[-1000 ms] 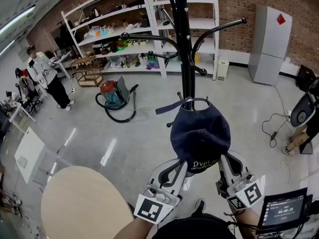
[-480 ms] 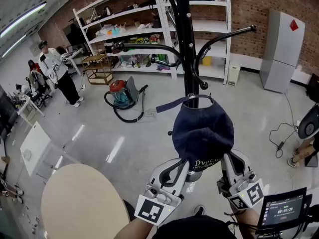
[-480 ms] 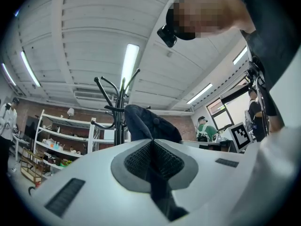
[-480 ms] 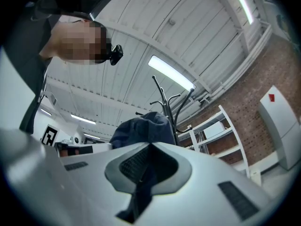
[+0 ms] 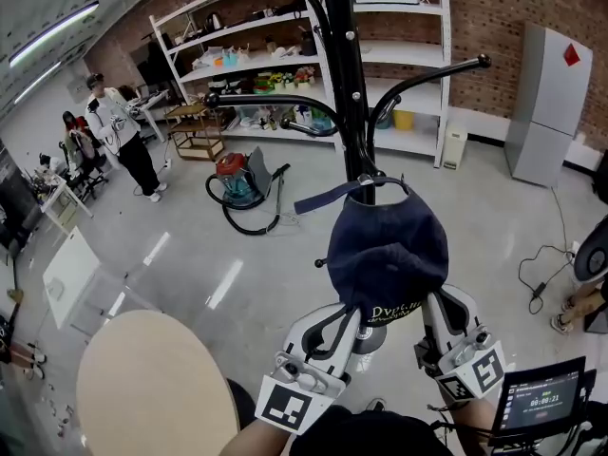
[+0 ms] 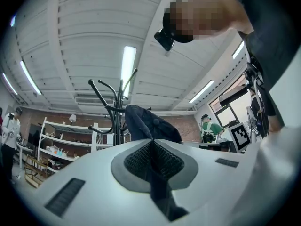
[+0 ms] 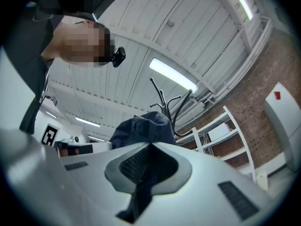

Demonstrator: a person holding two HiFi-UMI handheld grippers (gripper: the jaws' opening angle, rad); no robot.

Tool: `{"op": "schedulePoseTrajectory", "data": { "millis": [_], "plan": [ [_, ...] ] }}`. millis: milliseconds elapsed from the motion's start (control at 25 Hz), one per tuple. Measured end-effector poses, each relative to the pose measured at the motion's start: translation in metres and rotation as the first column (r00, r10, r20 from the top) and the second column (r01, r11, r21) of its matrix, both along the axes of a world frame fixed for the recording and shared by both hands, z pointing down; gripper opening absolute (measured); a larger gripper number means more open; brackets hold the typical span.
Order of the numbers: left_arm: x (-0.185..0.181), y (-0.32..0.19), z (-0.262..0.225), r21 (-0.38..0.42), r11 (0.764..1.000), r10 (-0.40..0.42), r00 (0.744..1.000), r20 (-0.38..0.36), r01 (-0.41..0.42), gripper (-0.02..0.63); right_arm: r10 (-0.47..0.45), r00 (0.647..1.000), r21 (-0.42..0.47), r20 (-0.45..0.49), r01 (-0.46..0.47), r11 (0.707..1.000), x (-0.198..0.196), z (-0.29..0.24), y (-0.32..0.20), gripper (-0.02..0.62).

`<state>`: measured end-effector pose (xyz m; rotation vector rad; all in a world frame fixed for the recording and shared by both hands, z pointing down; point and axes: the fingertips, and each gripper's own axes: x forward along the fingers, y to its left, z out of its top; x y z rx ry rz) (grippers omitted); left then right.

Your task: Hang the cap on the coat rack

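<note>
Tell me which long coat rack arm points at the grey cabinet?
The ball-tipped arm at the upper right: it reaches toward the grey cabinet, while the other long arm stretches left toward the shelves.

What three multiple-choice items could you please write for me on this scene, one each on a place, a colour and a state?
1. Where does the vacuum cleaner stand?
A. on a chair
B. on the floor, left of the coat rack
C. hanging from the ceiling

2. What colour is the cap?
A. red
B. white
C. navy blue

3. What state is the left gripper in?
A. shut on the cap's fabric
B. open and empty
C. lying on the ground

Key: 1 B, the head view shows it on the grey floor before the shelves; 2 C, its crown is dark blue; 3 A, dark fabric is pinched between its fingers.
</note>
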<state>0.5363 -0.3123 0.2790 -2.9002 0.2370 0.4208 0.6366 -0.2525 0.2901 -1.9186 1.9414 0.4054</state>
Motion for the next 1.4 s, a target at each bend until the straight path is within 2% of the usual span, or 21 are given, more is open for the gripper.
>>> {"op": "schedulePoseTrajectory", "data": {
  "millis": [200,360,880,1400],
  "plan": [
    [-0.005,0.000,0.011,0.015,1.000,-0.013,1.000,0.021,0.013,0.018,-0.009,1.000,-0.002,-0.004,0.009,1.000,-0.006,0.003,-0.004,0.015],
    [0.006,-0.015,0.014,0.030,0.999,-0.011,0.999,0.047,0.009,0.018,-0.005,1.000,-0.024,0.019,0.005,1.000,0.006,0.013,-0.019,0.014],
    [0.026,-0.034,0.033,0.016,0.999,0.032,0.994,0.107,-0.034,0.018,0.044,0.999,-0.081,0.033,-0.041,0.996,0.026,0.028,-0.038,0.015],
    [0.037,-0.047,0.048,-0.015,0.999,0.032,0.989,0.147,-0.030,0.018,0.072,0.996,-0.122,0.048,-0.066,0.990,0.034,0.039,-0.046,0.015]
  ]
}}
